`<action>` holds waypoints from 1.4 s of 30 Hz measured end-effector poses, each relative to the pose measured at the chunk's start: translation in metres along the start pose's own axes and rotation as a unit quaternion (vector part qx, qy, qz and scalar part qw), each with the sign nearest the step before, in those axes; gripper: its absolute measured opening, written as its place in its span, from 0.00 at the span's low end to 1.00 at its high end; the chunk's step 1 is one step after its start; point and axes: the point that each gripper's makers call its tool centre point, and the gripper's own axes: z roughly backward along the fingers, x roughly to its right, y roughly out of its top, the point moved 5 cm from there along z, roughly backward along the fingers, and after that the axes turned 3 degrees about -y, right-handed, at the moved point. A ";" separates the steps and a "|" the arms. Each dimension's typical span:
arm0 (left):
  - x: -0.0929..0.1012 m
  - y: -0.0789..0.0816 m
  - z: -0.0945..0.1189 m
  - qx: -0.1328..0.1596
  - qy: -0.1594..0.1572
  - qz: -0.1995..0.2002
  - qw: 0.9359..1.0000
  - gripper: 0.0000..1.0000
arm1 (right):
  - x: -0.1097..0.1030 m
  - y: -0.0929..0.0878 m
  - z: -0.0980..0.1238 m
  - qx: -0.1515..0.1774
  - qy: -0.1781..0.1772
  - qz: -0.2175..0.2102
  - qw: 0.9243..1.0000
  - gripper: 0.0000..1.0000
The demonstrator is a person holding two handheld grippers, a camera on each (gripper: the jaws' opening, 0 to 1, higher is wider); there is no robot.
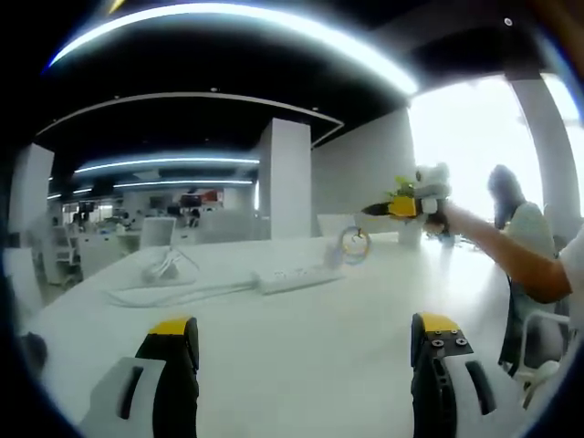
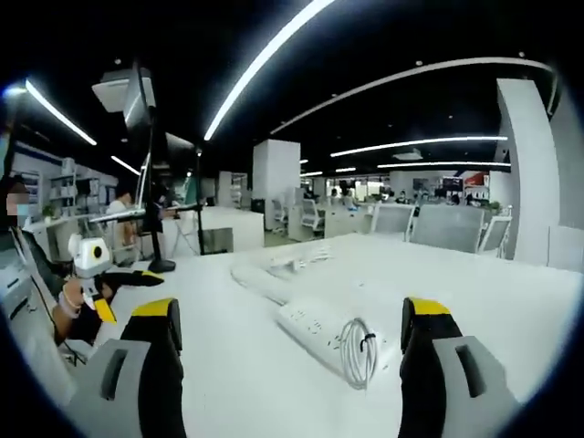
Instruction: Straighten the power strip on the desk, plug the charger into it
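Your surface [image 1: 365,338] is plain white. Power strip [image 2: 315,321] white, its coiled cord [image 2: 358,351] white with a dark tie. Your left hand-held gripper [image 1: 306,351] and right hand-held gripper [image 2: 287,338]: black jaws, yellow tips, grey bodies.

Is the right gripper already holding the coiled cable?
No. The right gripper stands open, and the coiled cable lies on the white desk against the power strip.

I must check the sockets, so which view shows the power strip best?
The right gripper view: the power strip lies close between the open jaws, beside a coiled cable. In the left gripper view the strip is far and small.
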 end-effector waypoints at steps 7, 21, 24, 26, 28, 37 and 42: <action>-0.002 0.000 0.000 0.000 0.000 0.000 1.000 0.99 | -0.008 0.001 0.015 0.030 -0.027 -0.006 0.999 1.00; -0.006 -0.002 0.000 -0.002 0.004 0.002 1.000 0.99 | -0.021 -0.005 0.046 0.040 -0.063 -0.007 0.997 1.00; -0.006 -0.002 -0.001 -0.004 0.003 0.001 1.000 0.99 | -0.022 -0.005 0.053 0.045 -0.072 -0.006 0.996 1.00; -0.005 -0.002 -0.001 -0.004 0.002 0.001 1.000 0.99 | -0.024 -0.006 0.057 0.045 -0.078 -0.006 0.996 1.00; -0.006 -0.002 -0.001 -0.004 0.002 0.000 1.000 0.99 | -0.026 -0.008 0.060 0.046 -0.080 -0.002 0.996 1.00; -0.009 -0.002 -0.001 -0.001 0.005 0.002 1.000 0.99 | -0.033 -0.013 0.083 0.071 -0.116 -0.012 0.991 1.00; -0.008 -0.002 -0.001 -0.002 0.005 0.001 1.000 0.99 | -0.033 -0.016 0.092 0.071 -0.142 -0.012 0.987 1.00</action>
